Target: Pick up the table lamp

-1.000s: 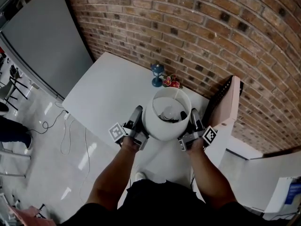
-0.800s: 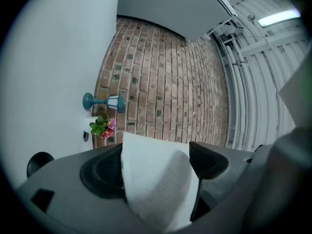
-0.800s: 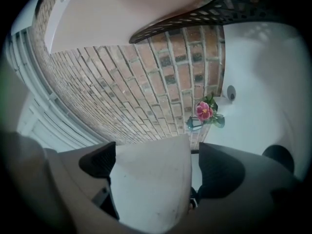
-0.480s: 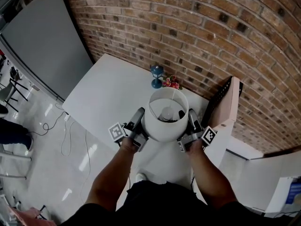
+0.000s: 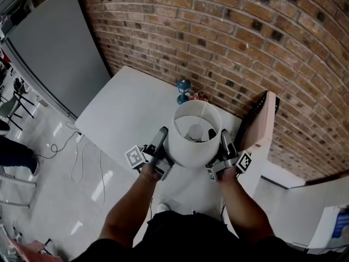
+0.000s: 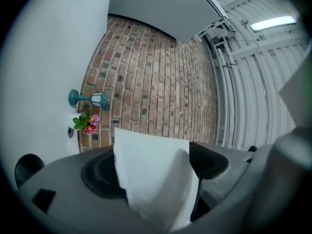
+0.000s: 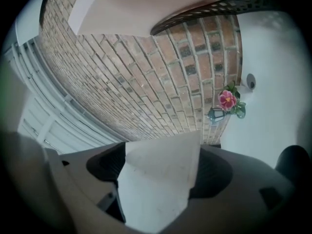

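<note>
Two grippers share the table lamp (image 5: 195,131), one at each side of its white shade (image 5: 188,149). The left gripper (image 5: 161,142) pinches the left wall. The right gripper (image 5: 226,142), whose jaws have just been closing, pinches the right wall, fabric between its pads. Opposed grips probably keep the lamp upright above the near part of the white table (image 5: 122,113); its base is hidden. Both forearms reach forward side by side, with the grippers angled upward.

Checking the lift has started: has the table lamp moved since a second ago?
Yes. The table lamp has risen: in the head view its shade now edges over the flowers behind it.
</note>
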Demonstrator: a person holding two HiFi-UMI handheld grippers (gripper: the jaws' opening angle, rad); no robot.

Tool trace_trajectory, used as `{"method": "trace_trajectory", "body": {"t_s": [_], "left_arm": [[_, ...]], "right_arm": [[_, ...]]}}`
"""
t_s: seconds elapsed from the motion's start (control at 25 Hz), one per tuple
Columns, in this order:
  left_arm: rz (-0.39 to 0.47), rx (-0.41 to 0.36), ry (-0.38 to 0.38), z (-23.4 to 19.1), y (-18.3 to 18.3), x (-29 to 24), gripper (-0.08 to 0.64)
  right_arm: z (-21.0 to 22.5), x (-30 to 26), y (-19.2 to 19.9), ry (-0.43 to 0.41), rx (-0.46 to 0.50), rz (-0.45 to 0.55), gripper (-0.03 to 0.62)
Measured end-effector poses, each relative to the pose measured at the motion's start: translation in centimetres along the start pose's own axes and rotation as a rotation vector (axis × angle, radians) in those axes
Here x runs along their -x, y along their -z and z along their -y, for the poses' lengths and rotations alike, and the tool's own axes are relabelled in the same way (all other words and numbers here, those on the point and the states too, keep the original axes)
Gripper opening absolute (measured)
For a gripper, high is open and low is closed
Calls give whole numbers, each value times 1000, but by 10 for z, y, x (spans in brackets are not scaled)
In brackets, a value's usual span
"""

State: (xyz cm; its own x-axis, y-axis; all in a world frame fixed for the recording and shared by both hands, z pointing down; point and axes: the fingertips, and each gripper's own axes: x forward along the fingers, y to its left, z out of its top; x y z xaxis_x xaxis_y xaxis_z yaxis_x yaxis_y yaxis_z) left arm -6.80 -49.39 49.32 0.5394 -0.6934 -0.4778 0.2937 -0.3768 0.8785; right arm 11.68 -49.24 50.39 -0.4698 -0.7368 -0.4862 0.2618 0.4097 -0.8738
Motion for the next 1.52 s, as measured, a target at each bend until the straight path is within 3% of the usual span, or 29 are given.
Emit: {"method": "trace_trajectory", "body": {"t_s": [0.56,0.84,1.52], "left_arm": [[-33,-2,53,71,43,21,403],[1,19,57,92,62,48,403],[-62,-16,84,124,104,73,402]], "right_arm": [[-79,23,40,-36,39,-30,405],[-111,43,72,-58,22,-85,396],[-139,82,99,-106,-25,-99,385]]}}
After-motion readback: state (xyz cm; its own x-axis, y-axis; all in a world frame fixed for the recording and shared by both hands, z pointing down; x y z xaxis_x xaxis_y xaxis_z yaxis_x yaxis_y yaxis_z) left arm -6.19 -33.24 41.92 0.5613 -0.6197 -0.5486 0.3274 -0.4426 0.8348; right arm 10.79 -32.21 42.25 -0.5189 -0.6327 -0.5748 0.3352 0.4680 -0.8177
